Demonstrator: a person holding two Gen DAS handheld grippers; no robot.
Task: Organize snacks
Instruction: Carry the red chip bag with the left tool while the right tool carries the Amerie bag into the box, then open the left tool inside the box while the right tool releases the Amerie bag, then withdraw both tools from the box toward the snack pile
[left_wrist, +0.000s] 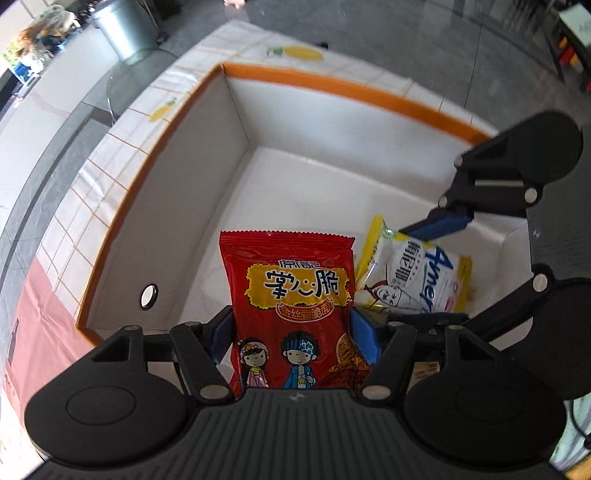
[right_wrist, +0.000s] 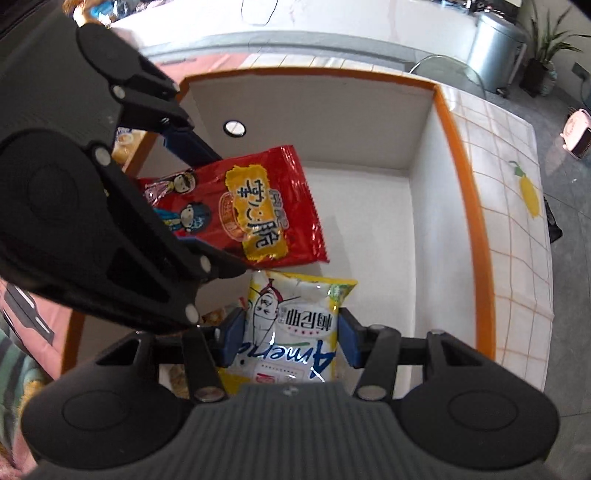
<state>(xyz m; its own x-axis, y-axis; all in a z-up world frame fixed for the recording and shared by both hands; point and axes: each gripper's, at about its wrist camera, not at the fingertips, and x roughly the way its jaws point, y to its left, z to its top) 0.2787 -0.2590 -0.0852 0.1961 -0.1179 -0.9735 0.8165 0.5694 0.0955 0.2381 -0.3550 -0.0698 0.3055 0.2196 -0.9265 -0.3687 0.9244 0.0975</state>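
My left gripper (left_wrist: 291, 338) is shut on a red snack packet (left_wrist: 291, 306) with cartoon children, held inside a white box with an orange rim (left_wrist: 332, 83). My right gripper (right_wrist: 290, 338) is shut on a white and yellow snack packet (right_wrist: 291, 325), also inside the box (right_wrist: 480, 229). In the left wrist view the white and yellow packet (left_wrist: 417, 280) hangs to the right of the red one, under the right gripper's blue fingers (left_wrist: 439, 223). In the right wrist view the red packet (right_wrist: 258, 210) sits just beyond the white and yellow one, pinched by the left gripper's blue fingers (right_wrist: 188, 146).
The box stands on a checked tablecloth with lemon prints (left_wrist: 122, 155) (right_wrist: 517, 206). One box wall has a round hole (left_wrist: 149, 296) (right_wrist: 234, 127). More snacks (right_wrist: 181, 376) lie low by the right gripper. A metal bin (left_wrist: 123, 26) and a plant (right_wrist: 546, 55) stand on the floor beyond.
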